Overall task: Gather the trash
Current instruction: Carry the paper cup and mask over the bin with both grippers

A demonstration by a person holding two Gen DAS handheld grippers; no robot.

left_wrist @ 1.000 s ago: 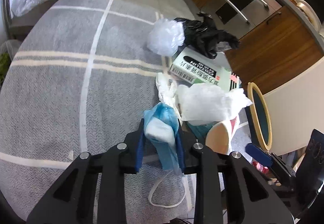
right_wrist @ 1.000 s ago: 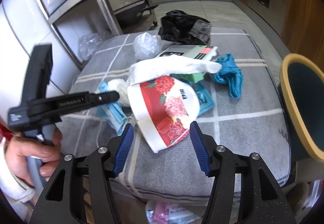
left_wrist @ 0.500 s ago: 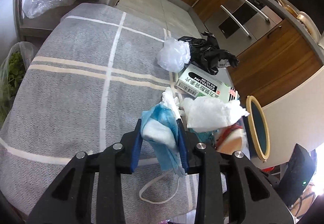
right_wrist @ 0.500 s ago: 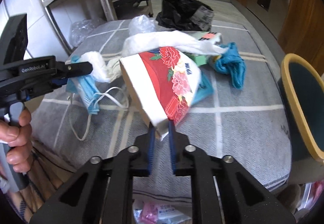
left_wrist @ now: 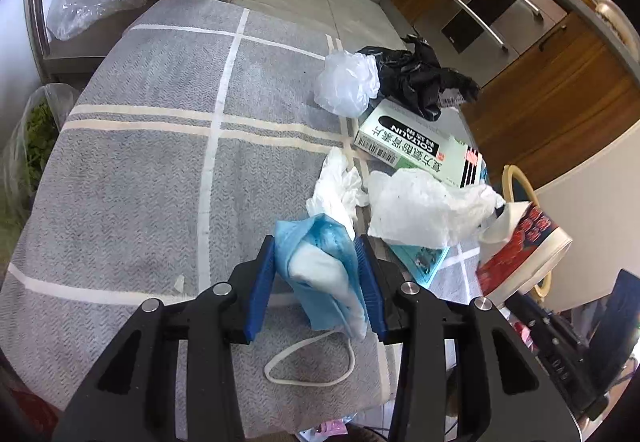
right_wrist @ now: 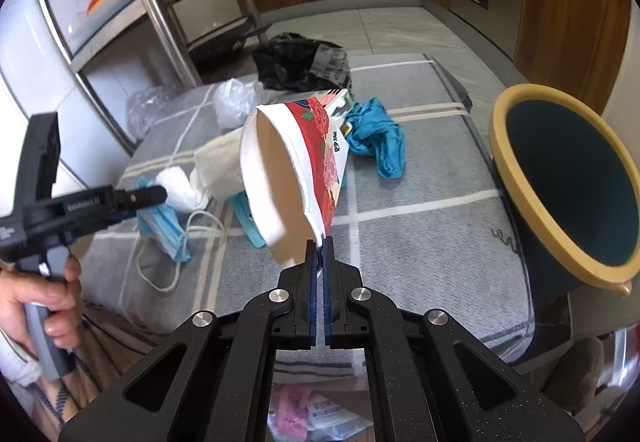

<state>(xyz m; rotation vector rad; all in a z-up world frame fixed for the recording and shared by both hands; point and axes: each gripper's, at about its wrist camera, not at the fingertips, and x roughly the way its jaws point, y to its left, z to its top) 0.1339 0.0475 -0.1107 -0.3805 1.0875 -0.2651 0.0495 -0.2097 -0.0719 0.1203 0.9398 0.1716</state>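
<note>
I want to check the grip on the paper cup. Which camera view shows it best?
The right wrist view: the paper cup fills the centre, its rim pinched in the right hand-held gripper, its open mouth facing the camera. The left wrist view shows only its side at the right edge, partly behind a white tissue.

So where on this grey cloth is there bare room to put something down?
The widest bare stretch is the left side of the grey cloth, from the clear bag down to the face mask. A smaller patch lies between the blue rag and the bin. It is crowded around the box, tissue and black bag.
</note>
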